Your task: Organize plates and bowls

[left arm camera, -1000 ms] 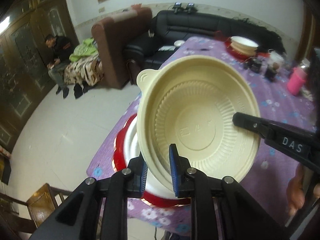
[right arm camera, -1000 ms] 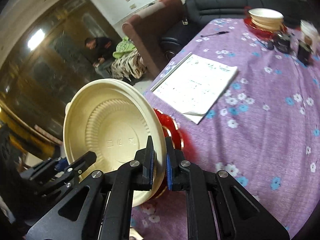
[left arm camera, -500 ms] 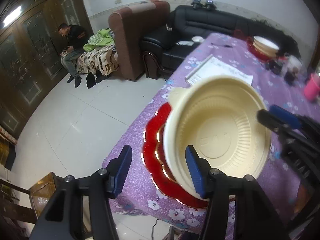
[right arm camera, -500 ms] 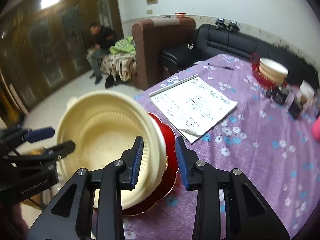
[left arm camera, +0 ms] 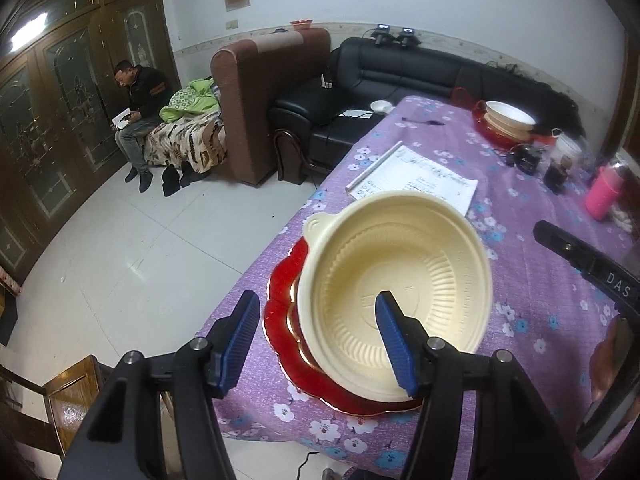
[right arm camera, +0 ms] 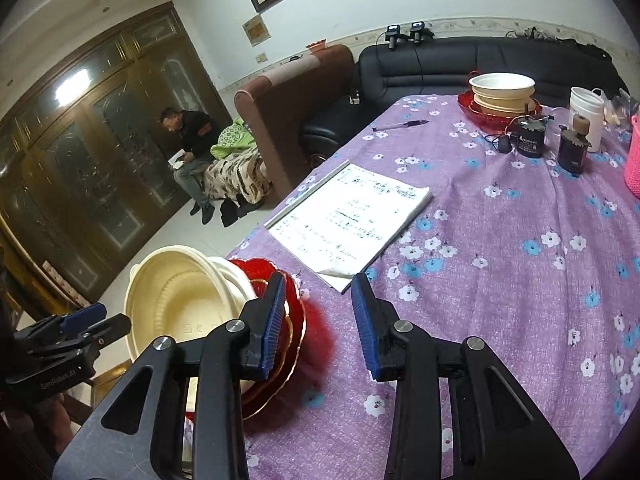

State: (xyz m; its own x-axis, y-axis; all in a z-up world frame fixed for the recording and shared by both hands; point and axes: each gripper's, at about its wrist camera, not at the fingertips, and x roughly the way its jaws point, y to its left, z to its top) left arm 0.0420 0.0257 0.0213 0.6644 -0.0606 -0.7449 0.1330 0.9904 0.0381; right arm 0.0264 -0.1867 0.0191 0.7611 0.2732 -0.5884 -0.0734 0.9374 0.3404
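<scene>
Sitting on the red plate (left arm camera: 280, 300) at the table's near corner, the cream bowl (left arm camera: 394, 280) lies tilted, its tab handle toward the floor side; in the right wrist view it appears to nest on another cream bowl. The plate's scalloped rim lies close to the edge of the purple floral cloth (right arm camera: 500, 248), with tiled floor beyond the drop. The left gripper (left arm camera: 316, 330) hangs in front of this stack with its blue pads (left arm camera: 240, 334) wide apart, holding nothing; one pad is seen over the table edge, the other in front of the bowl's inside, and whether that pad touches the bowl cannot be told. The right gripper (right arm camera: 318, 324) is likewise spread and empty, its left pad overlapping the plate's rim in view, its right pad over bare cloth. To the right of the stack the cloth is open up to the notebook (right arm camera: 352, 220), which lies flat near the table's left edge. Past it a pen (right arm camera: 400, 125) lies near the far end. At the far end a second red plate (right arm camera: 468, 110) carries stacked cream bowls (right arm camera: 502, 90), with a dark jar (right arm camera: 530, 138), a small bottle (right arm camera: 574, 144), a white tub (right arm camera: 587, 114) and a pink cup (left arm camera: 602, 194) crowded just beside them on the right.
</scene>
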